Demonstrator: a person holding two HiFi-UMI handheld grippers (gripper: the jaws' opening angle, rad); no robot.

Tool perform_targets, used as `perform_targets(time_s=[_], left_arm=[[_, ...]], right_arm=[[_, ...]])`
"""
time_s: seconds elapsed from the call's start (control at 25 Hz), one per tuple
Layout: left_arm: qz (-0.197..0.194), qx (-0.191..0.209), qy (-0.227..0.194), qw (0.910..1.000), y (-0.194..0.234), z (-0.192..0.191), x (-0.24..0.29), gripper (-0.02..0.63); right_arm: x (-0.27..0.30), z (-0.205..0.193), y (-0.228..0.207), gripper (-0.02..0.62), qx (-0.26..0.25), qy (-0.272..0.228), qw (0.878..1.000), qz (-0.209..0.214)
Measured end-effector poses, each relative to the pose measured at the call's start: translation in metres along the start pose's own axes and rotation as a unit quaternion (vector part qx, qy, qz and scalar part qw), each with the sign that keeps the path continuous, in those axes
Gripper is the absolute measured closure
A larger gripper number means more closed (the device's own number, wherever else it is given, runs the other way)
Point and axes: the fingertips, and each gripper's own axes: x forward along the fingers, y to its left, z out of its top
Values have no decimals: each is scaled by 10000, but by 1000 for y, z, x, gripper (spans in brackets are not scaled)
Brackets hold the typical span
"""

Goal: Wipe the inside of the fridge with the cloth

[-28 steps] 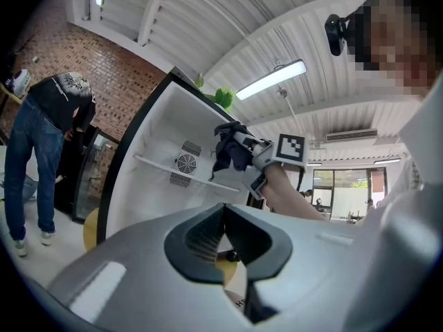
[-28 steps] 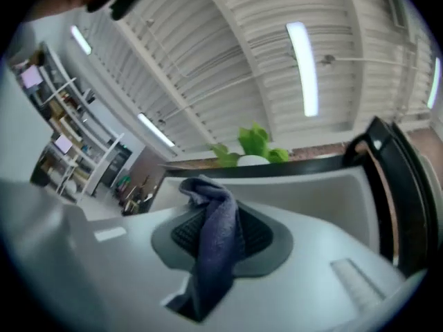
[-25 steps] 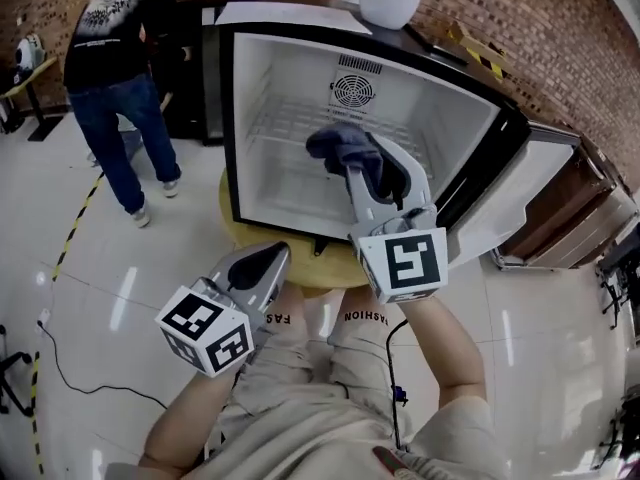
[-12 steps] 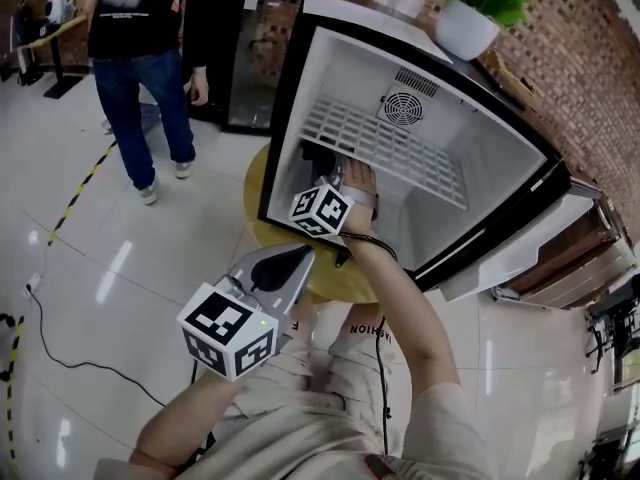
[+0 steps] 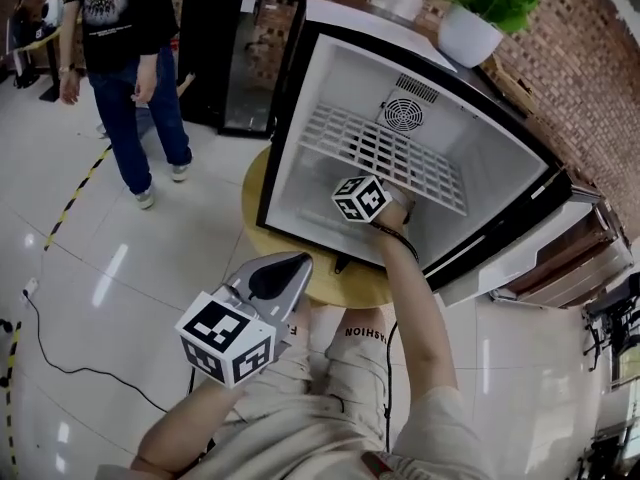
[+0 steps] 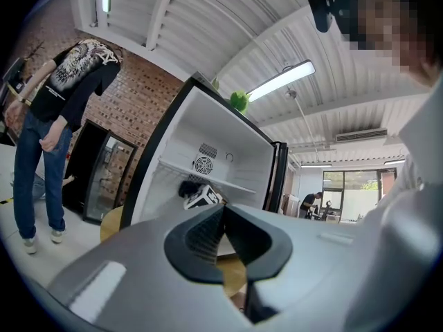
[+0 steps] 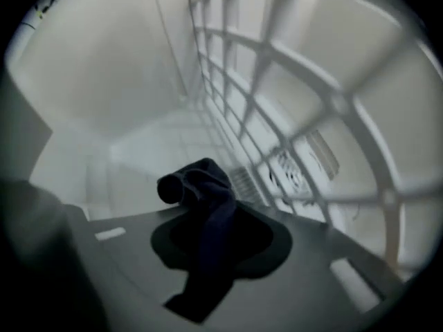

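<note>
1. Head view gives me the left gripper [image 5: 290, 268] nearest, above my knees, its jaws pressed together with nothing between them.
2. Next comes the round yellow table [image 5: 365, 288], on which the fridge [image 5: 300, 98] stands open.
3. Inside the fridge, the right gripper [image 5: 360, 198] is close to the wire shelf [image 5: 400, 158]. Its jaws are clamped on the dark cloth [image 7: 204, 199], which sticks out in front of them.
4. Farther in, a round fan grille [image 5: 403, 115] sits in the back wall.
5. Beyond, at the left, a person [image 5: 125, 48] stands on the floor.
</note>
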Motion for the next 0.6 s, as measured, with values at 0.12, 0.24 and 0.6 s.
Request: perform_targets(time_s=[0.12,0.24,0.6], left_arm=[[17,-45,46,10000,4,-2,-1,603],[44,-37,88,9999,5,-5,0,603],[14,-42,176,9998,7,-12,9,603]], right_arm=[[-5,-58,-19,525,89,657,9977,-116],[-6,-80,-26,525,35,1102,9938,-141],[-40,55,58,523,392,-600,9871,1433]])
